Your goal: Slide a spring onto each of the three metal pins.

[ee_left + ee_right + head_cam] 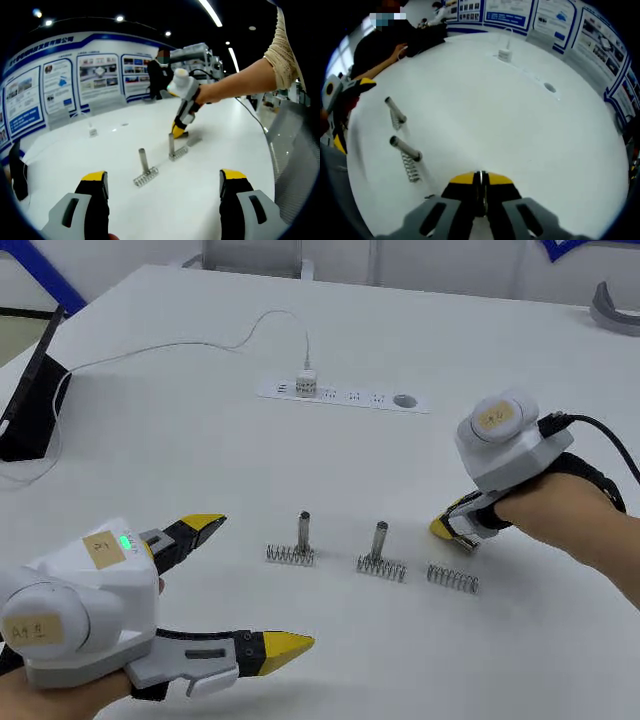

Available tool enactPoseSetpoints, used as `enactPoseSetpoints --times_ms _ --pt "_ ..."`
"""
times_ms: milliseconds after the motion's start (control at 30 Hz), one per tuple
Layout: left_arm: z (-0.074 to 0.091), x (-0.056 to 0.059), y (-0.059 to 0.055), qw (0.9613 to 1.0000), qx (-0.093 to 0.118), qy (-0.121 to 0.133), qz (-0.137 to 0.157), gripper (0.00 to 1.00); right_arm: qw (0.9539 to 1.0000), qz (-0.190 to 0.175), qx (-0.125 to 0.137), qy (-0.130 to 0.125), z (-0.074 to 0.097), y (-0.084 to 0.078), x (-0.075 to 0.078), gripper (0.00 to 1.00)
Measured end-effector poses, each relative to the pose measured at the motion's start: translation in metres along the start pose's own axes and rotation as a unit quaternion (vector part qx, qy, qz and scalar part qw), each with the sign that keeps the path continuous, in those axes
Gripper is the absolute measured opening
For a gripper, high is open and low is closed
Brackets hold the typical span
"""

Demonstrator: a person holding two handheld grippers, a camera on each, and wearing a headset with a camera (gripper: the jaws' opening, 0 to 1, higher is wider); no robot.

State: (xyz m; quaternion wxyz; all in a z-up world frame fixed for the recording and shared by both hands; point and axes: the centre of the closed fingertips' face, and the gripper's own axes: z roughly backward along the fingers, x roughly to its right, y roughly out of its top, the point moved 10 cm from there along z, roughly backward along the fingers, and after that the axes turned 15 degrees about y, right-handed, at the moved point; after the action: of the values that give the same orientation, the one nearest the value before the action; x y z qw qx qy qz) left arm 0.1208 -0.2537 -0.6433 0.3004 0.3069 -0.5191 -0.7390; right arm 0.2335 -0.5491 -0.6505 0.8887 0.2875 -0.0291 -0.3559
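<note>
Two metal pins (303, 530) (380, 538) stand upright on the white table (180, 440). A spring (290, 555) lies at the foot of the left pin and a second spring (382, 567) at the foot of the other. A third spring (453, 579) lies alone further right. Just above it, my right gripper (452, 530) points down at the table, shut, with a thin metal piece that looks like a pin (481, 192) between its jaws. My left gripper (255, 582) is wide open, holds nothing, and hovers in front of the left pin (143, 160).
At the back of the table lies a white power strip (345, 395) with a plugged-in charger (306, 385) and a cable trailing left. A dark stand (30, 400) sits at the left edge and a grey curved object (615, 310) at the far right corner.
</note>
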Motion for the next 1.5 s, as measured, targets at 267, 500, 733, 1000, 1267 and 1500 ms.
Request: enactPoseSetpoints --times_ms 267,500,733,1000,1267,1500 --pt "0.001 0.002 0.003 1.0000 0.005 0.001 0.000 0.93 0.9993 -0.003 0.038 0.001 0.022 0.000 -0.011 0.09" --pt "0.001 0.005 0.008 0.9999 0.012 -0.003 -0.004 0.93 0.9982 0.004 0.060 0.001 0.032 -0.004 -0.024 0.09" --pt "0.003 0.005 0.011 0.9999 0.013 -0.005 -0.010 0.93 0.9967 0.002 0.081 0.002 0.035 -0.010 -0.032 0.09" --pt "0.004 0.006 0.013 0.9998 0.012 -0.006 -0.014 0.94 0.9933 -0.008 0.115 0.010 0.038 -0.017 -0.034 0.09" --pt "0.005 0.008 0.016 0.9997 0.014 -0.007 -0.016 0.94 0.9889 -0.015 0.147 0.015 0.043 -0.027 -0.035 0.09" --pt "0.006 0.011 0.017 0.9997 0.014 -0.008 -0.017 0.94 0.9872 -0.020 0.157 0.018 0.046 -0.033 -0.037 0.09"
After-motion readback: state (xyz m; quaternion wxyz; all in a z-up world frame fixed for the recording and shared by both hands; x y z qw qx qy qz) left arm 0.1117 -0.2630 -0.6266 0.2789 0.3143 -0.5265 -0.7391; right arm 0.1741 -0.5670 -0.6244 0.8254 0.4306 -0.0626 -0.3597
